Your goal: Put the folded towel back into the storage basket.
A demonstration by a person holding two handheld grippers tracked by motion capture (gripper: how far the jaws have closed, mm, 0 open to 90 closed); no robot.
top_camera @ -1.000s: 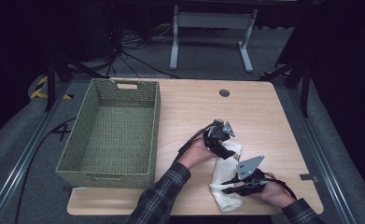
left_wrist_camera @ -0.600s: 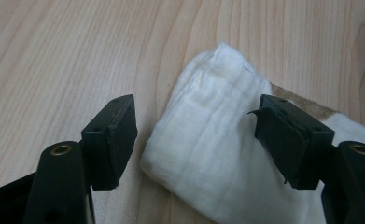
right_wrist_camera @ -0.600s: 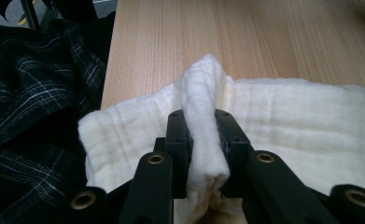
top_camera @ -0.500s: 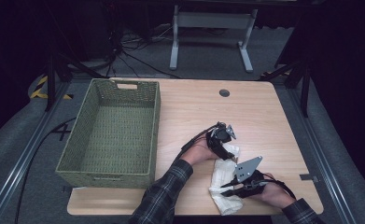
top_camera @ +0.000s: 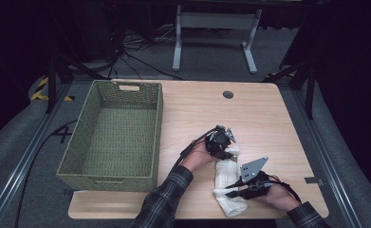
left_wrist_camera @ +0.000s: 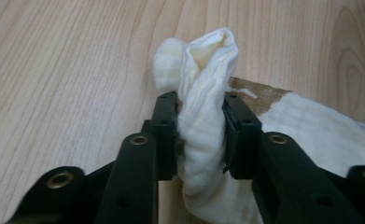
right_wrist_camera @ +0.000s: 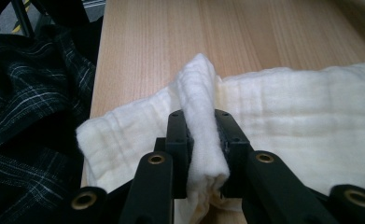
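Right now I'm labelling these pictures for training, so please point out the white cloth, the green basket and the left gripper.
white cloth [top_camera: 225,174], high view, its flat middle.
green basket [top_camera: 157,137], high view, right wall.
left gripper [left_wrist_camera: 200,135], left gripper view, between the tips, shut on a pinched fold of the cloth.

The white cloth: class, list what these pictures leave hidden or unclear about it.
- High view: the cloth is partly covered by both claws and hands, so its outline is unclear.
- Left gripper view: the brown patch runs behind the fold.
- Right gripper view: the cloth's right end is cut off.
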